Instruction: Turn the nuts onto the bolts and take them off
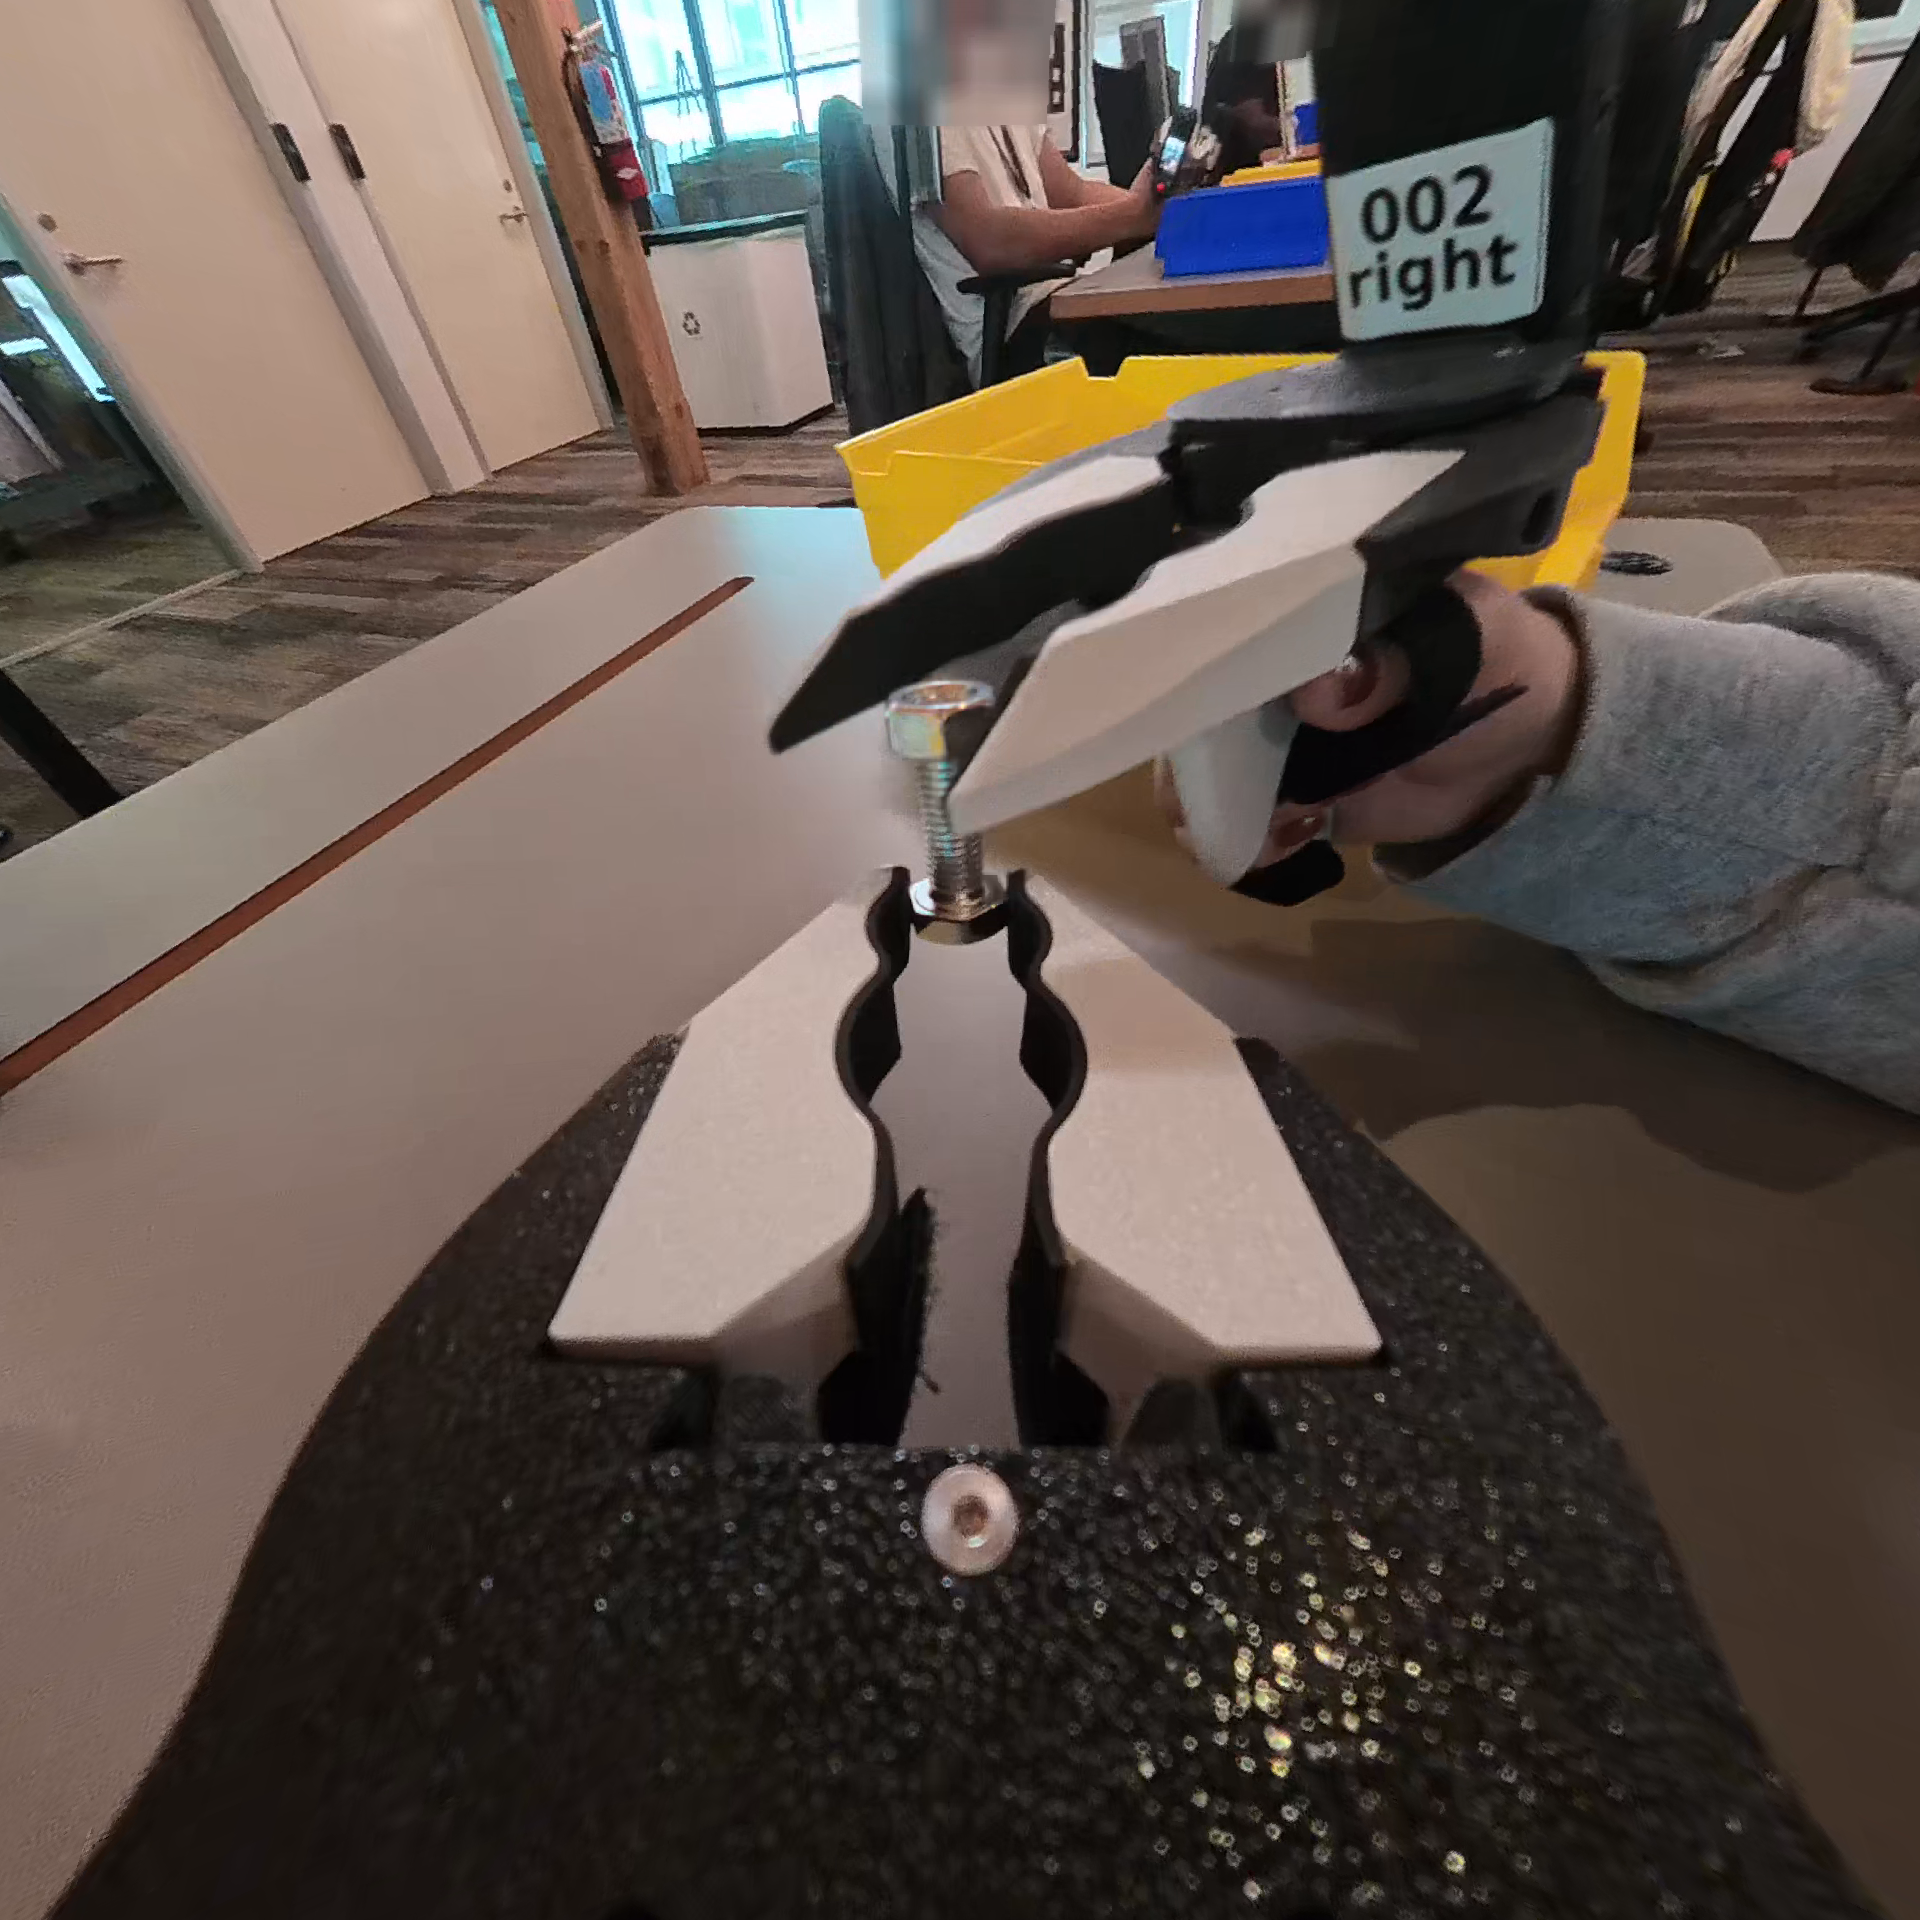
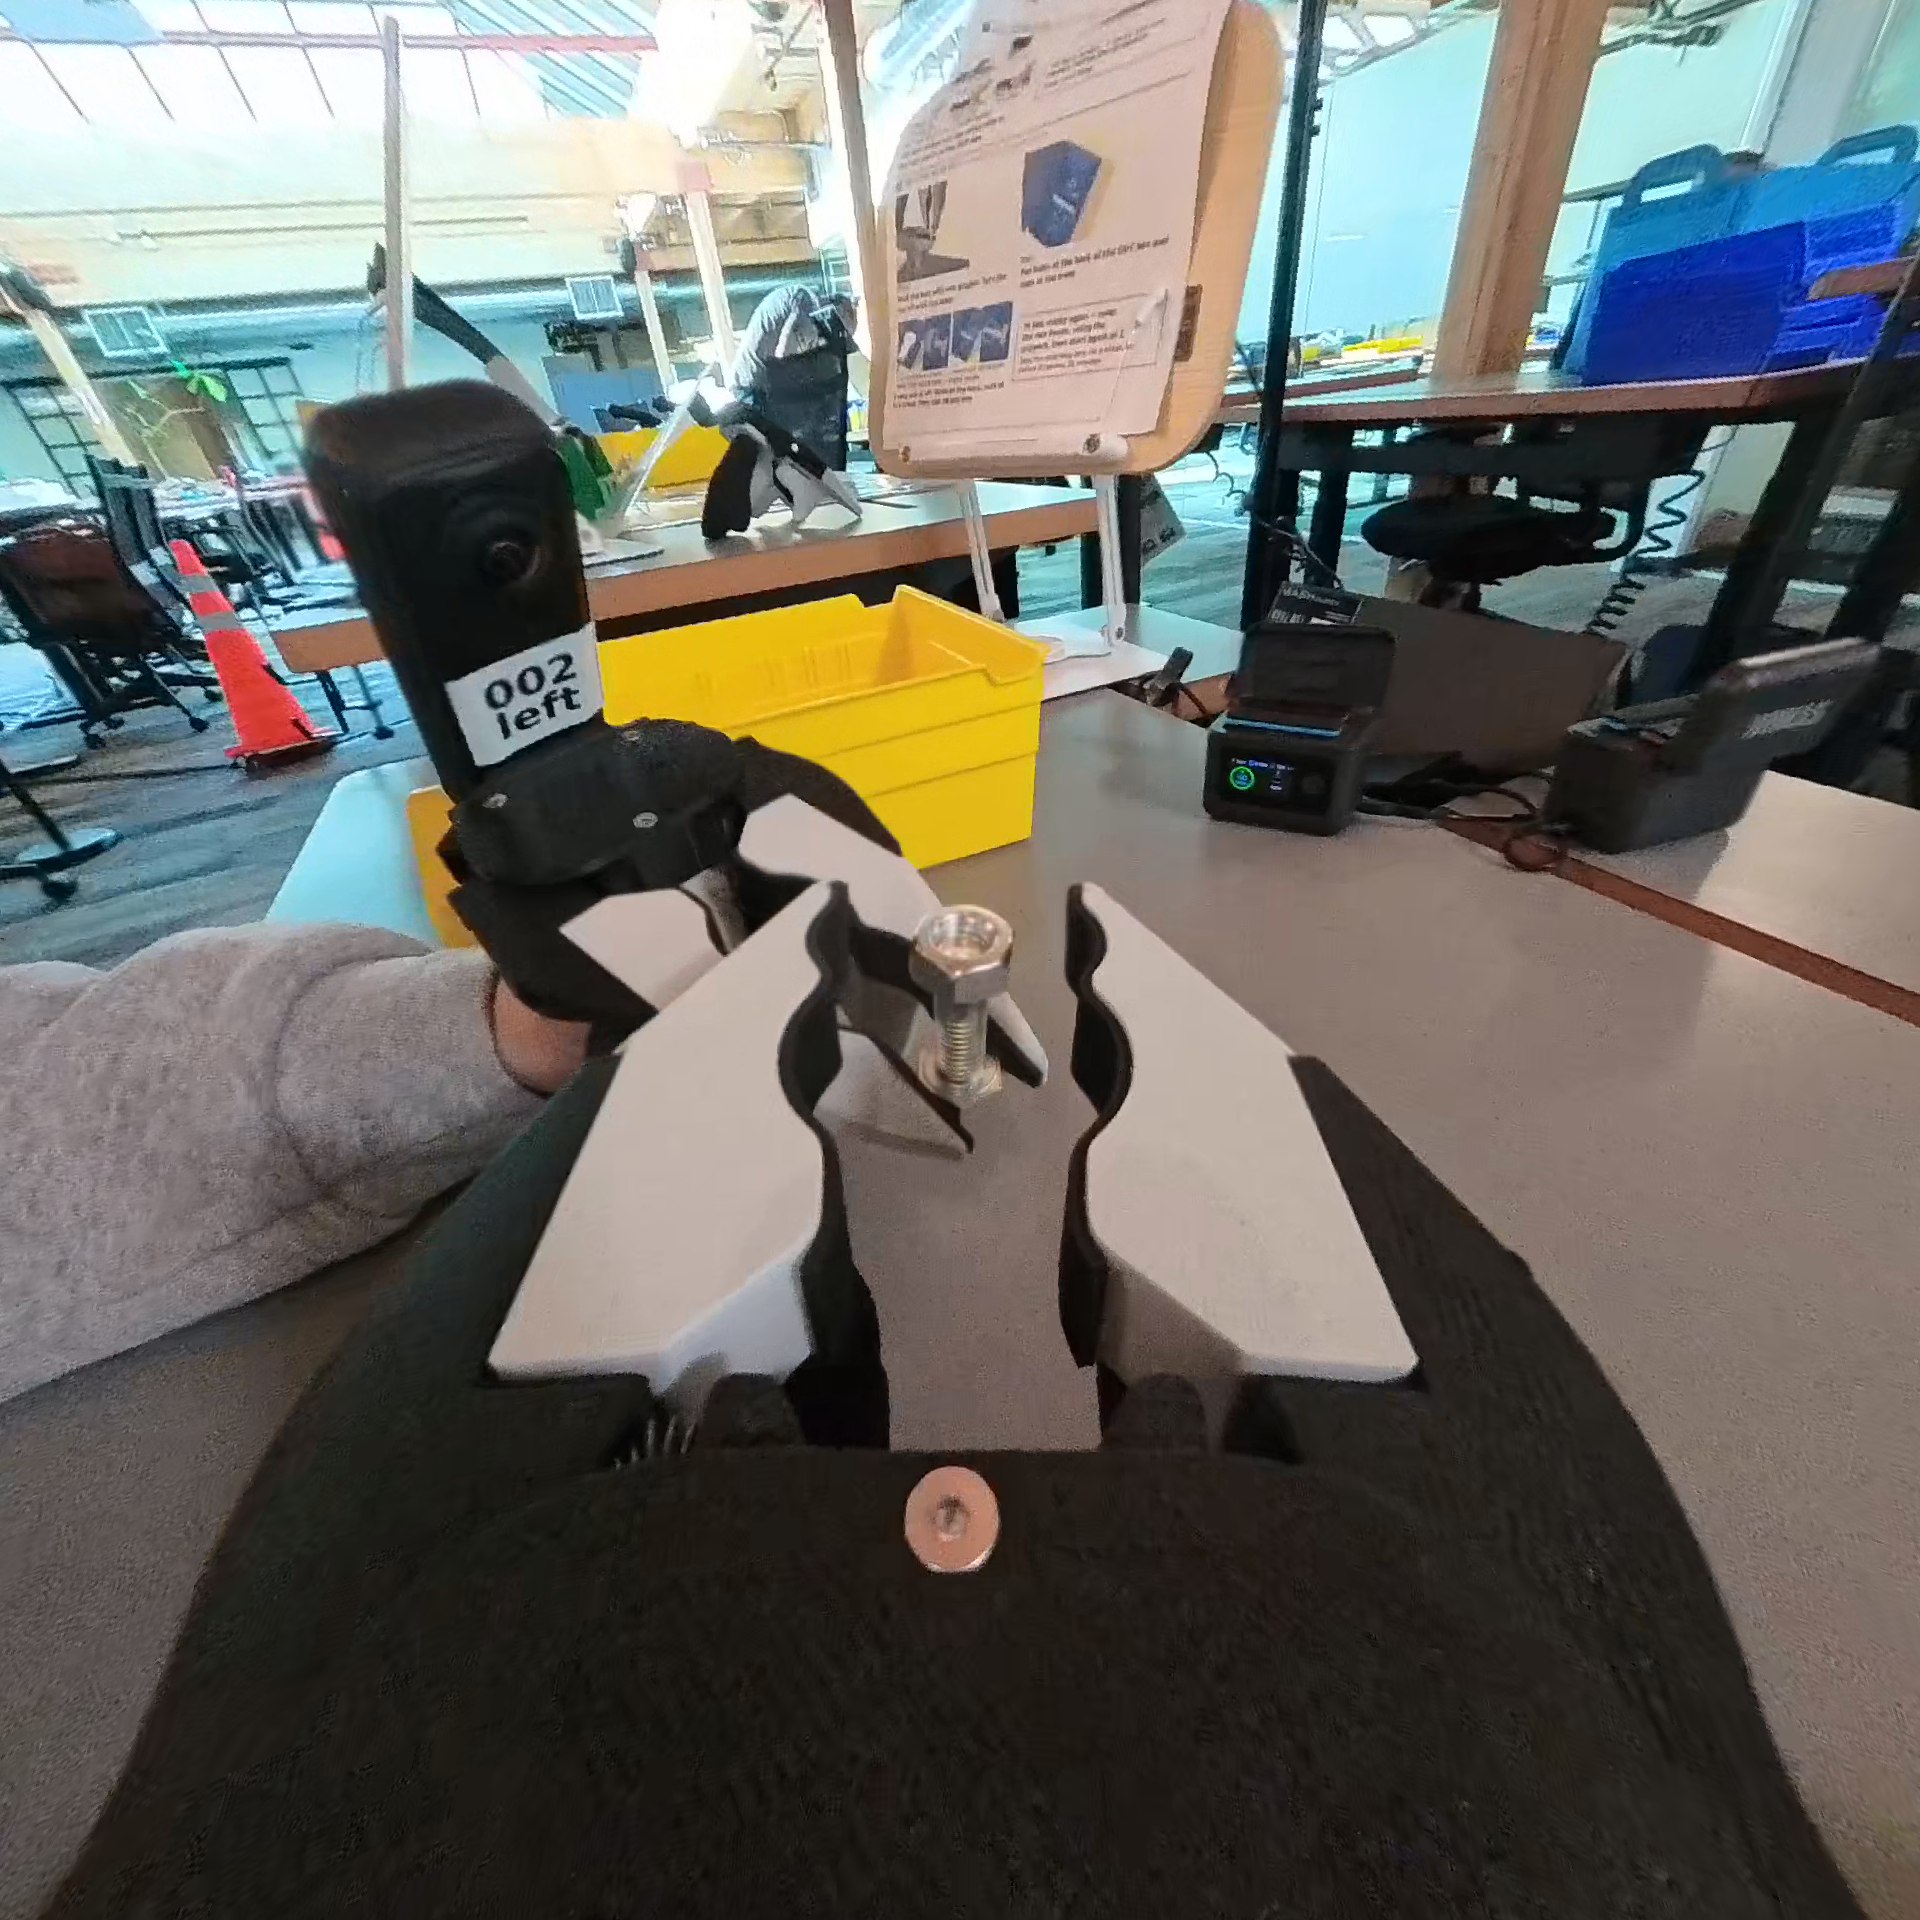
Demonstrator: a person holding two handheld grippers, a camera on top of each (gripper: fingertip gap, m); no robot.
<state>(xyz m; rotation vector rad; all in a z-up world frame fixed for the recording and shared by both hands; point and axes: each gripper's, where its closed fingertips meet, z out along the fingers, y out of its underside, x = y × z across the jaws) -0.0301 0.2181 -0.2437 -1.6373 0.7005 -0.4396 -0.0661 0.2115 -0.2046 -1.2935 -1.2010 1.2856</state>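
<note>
A silver bolt (image 1: pixel 951 831) stands upright, head down, with a hex nut (image 1: pixel 930 719) at the top of its thread. My left gripper (image 1: pixel 958 899) is shut on the bolt's head just above the grey table (image 1: pixel 416 935). My right gripper (image 1: pixel 873 774) comes in from the right, its two fingers on either side of the nut. In the right wrist view the right gripper (image 2: pixel 956 899) is open, and the nut (image 2: pixel 961 951) sits between its tips with a gap on each side. The bolt (image 2: pixel 954 1029) is held low down by the left gripper (image 2: pixel 997 1101).
A yellow bin (image 2: pixel 862 707) stands on the table behind the grippers and also shows in the left wrist view (image 1: pixel 987 457). A black device with a small screen (image 2: pixel 1288 769) and a sheet on a stand (image 2: pixel 1049 229) are at the back right. Grey sleeves (image 1: pixel 1714 852) rest on the table. Tip to tip, the grippers are about 5 cm apart.
</note>
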